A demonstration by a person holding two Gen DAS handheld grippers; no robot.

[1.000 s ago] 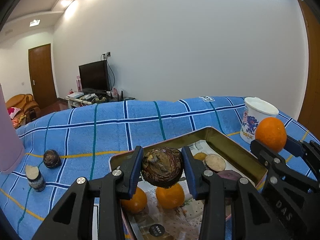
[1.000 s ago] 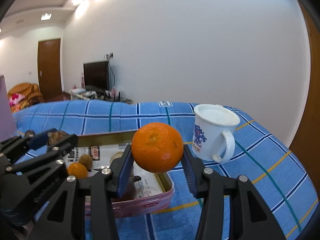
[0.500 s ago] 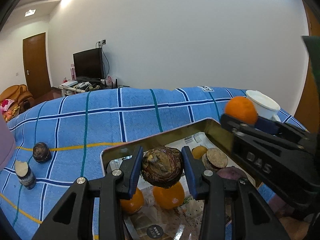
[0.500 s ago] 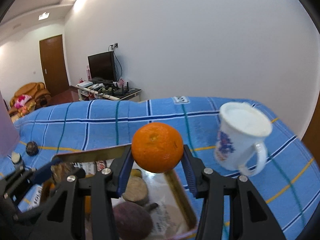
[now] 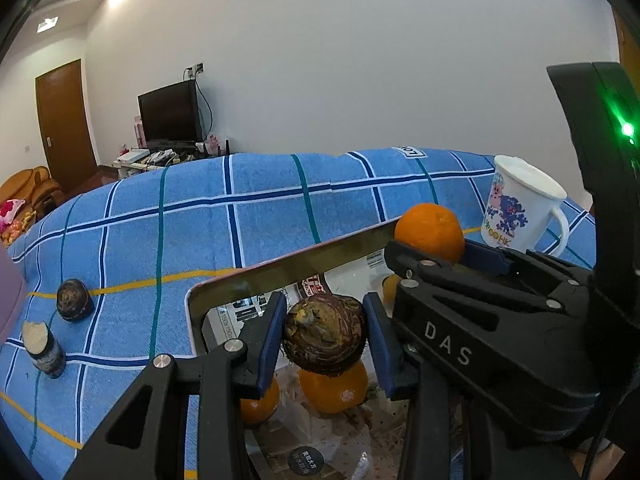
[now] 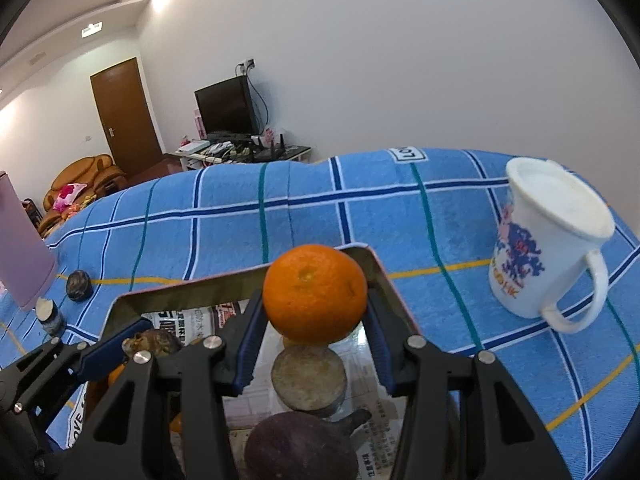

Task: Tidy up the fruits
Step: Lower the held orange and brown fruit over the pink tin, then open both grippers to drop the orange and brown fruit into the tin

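Right wrist alone shows purple fruit (image 6: 300, 446) beneath right tongs (image 6: 315, 330) clamping orange (image 6: 315, 293).

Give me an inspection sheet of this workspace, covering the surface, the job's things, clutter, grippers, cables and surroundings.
Surface: blue plaid cloth, lying flat.
Job's things: metal tray lined with newspaper, holding two oranges, a purple fruit and a cut root piece.
Clutter: white printed mug right of the tray; two dark root pieces left of it; a pink object at the left edge.
Grippers: left gripper shut on a brown taro; right gripper shut on an orange; both over the tray.
Cables: wires behind the television.
Surroundings: white walls, brown door, orange sofa.
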